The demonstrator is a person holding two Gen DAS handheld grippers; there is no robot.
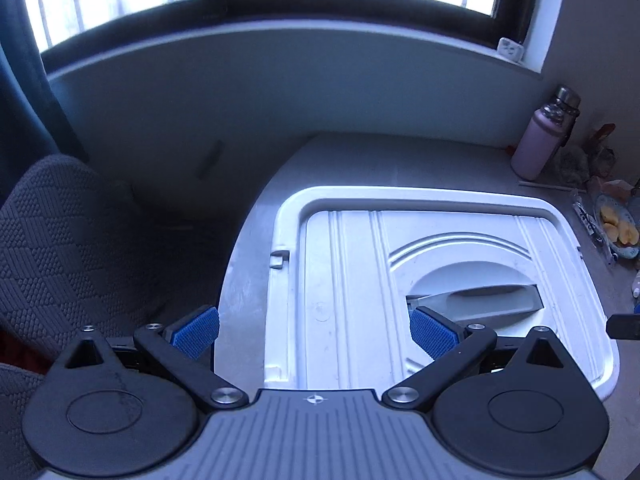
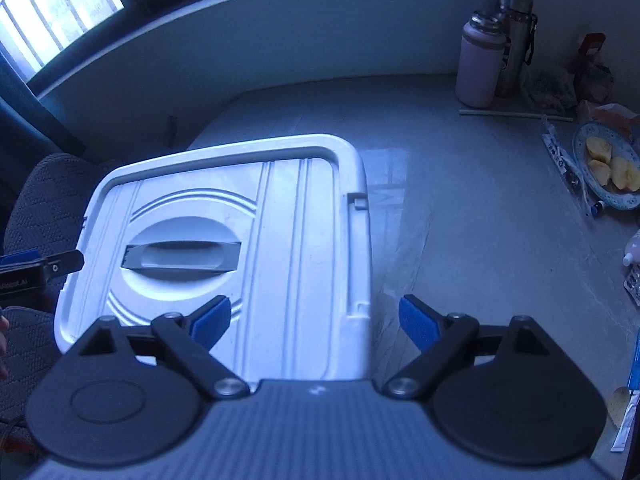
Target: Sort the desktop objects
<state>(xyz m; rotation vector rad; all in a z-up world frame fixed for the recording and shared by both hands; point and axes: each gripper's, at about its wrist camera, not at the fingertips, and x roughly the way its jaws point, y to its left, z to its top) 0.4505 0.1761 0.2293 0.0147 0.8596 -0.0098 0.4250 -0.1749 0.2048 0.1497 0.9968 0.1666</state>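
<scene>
My left gripper (image 1: 314,332) spread wide and empty above the white box lid (image 1: 352,280), my right gripper (image 2: 314,322) likewise spread and empty over the lid's right edge, box on the grey table (image 2: 480,220), plate of fruit (image 2: 608,168) and pink bottle (image 2: 478,64) well apart at the far right

Left wrist view: close, angled down over the white lidded box's (image 1: 400,280) left edge. Right wrist view: close, over its right edge. Shared: box, counter (image 2: 460,200), pink bottle (image 2: 478,68).
</scene>
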